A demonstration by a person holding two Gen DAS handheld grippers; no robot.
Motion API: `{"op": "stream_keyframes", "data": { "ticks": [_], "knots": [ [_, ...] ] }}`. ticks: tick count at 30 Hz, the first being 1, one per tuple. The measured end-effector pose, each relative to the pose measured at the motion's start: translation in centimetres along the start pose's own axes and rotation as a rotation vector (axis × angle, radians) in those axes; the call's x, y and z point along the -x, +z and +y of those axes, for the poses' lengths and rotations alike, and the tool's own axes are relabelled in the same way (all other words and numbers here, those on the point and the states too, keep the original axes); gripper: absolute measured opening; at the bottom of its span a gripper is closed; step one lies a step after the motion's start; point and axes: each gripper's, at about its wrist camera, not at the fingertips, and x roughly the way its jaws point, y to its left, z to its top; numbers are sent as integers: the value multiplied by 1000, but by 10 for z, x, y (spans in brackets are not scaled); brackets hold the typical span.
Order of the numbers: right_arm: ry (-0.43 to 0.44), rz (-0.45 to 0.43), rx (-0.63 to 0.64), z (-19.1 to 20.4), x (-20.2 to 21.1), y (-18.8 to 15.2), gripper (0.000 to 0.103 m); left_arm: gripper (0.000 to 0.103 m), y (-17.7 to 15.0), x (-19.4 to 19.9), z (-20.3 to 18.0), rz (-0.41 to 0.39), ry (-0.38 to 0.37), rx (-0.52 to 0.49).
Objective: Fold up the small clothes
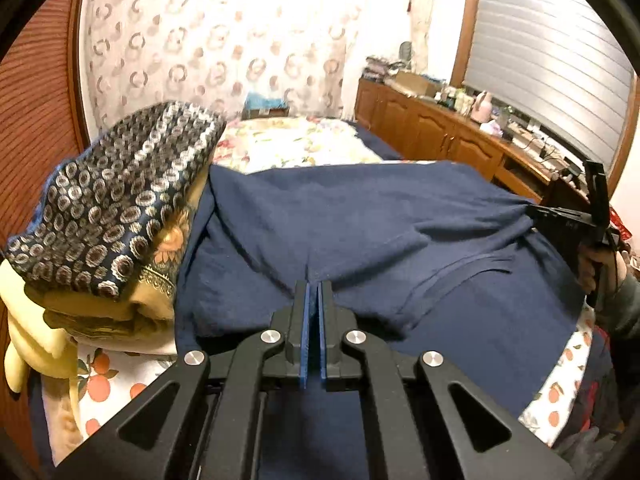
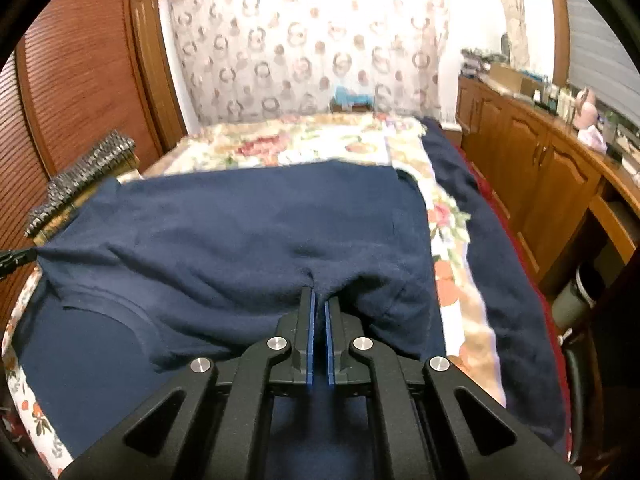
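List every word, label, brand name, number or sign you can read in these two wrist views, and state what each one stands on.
None can be read.
The right gripper, seen in the left wrist view, bears a small pale mark: too blurred to read.
Bottles and boxes on the wooden sideboard: labels too small to read.
The navy garment, the left gripper and the patterned folded pile show no text.

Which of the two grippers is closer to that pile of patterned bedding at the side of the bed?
Left. The left gripper pinches the navy shirt just beside the pile. The right gripper grips the shirt's opposite side, with the pile far across the shirt.
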Motion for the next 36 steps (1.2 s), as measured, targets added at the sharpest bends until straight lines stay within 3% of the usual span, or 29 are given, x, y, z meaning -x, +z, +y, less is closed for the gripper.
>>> {"op": "stream_keyframes", "data": {
  "ticks": [7, 18, 24, 25, 26, 28, 32, 36],
  "knots": [
    [33, -81, 7, 4, 49, -14, 4, 5, -1, 37, -8, -59, -28, -11],
    [77, -76, 74, 5, 120, -58, 4, 5, -38, 68, -10, -44, -6, -11],
    [47, 10, 77, 2, 102, -79, 4, 10, -59, 44, -4, 58, 20, 0],
    [35, 26, 73, 0, 96, -82, 4, 19, -61, 41, -2, 67, 24, 7],
    [27, 35, 71, 0, 92, -83, 10, 33, -63, 40, 0, 69, 31, 12],
    [17, 45, 77, 0, 87, -83, 17, 46, -65, 39, 5, 68, 44, 23],
    [-10, 25, 89, 7, 84, -73, 42, 49, -68, 36, 11, 74, 59, 47],
    [-25, -9, 108, 24, 85, -68, 54, 49, -68, 29, 18, 73, 70, 76]
  ]
}}
